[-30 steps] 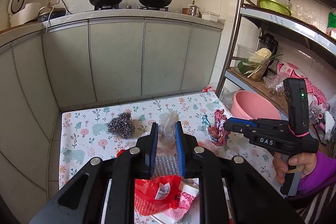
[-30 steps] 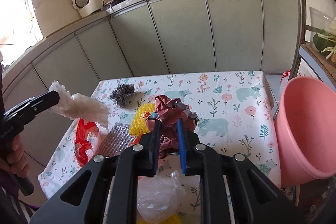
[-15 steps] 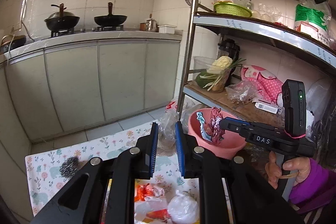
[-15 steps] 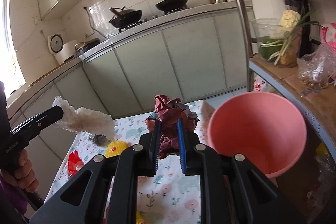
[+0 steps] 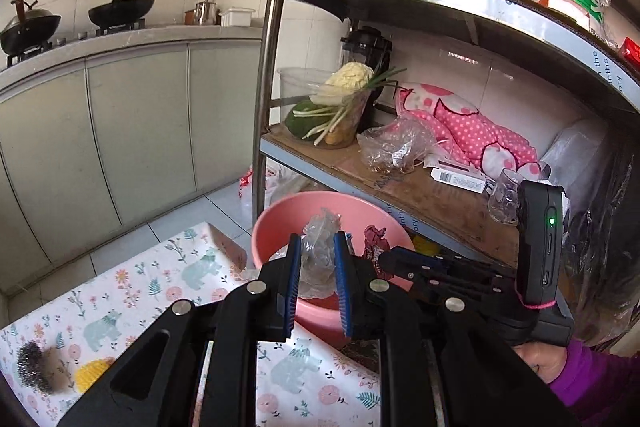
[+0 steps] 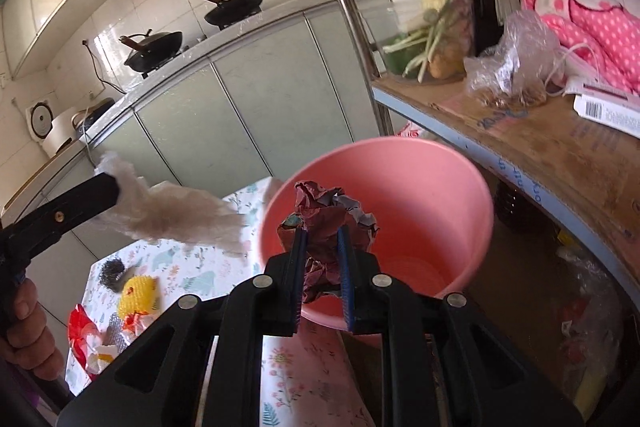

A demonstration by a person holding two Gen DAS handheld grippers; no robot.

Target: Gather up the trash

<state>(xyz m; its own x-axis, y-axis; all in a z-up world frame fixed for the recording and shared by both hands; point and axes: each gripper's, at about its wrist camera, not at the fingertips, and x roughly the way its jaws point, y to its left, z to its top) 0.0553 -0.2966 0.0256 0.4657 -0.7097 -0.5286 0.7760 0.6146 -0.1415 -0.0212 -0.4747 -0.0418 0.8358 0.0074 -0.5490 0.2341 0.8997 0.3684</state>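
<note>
My left gripper (image 5: 316,247) is shut on a crumpled clear plastic bag (image 5: 318,251), held over the near rim of the pink bucket (image 5: 280,223). In the right wrist view the same bag (image 6: 172,211) hangs from that gripper at the left, short of the bucket. My right gripper (image 6: 322,239) is shut on a crumpled dark red wrapper (image 6: 320,211), held above the open mouth of the pink bucket (image 6: 432,187). From the left wrist view the right gripper (image 5: 384,257) shows at the right with the red wrapper (image 5: 374,239) at its tip, over the bucket.
The floral-cloth table (image 5: 132,307) still bears a steel scourer (image 5: 34,369), a yellow piece (image 6: 138,293) and red wrappers (image 6: 82,327). A metal shelf rack (image 5: 272,67) with vegetables and bags stands right behind the bucket. Kitchen cabinets (image 5: 120,123) lie beyond.
Both grippers have swung right from over the table to the pink bucket, each still carrying its piece of trash. The rack has come close.
</note>
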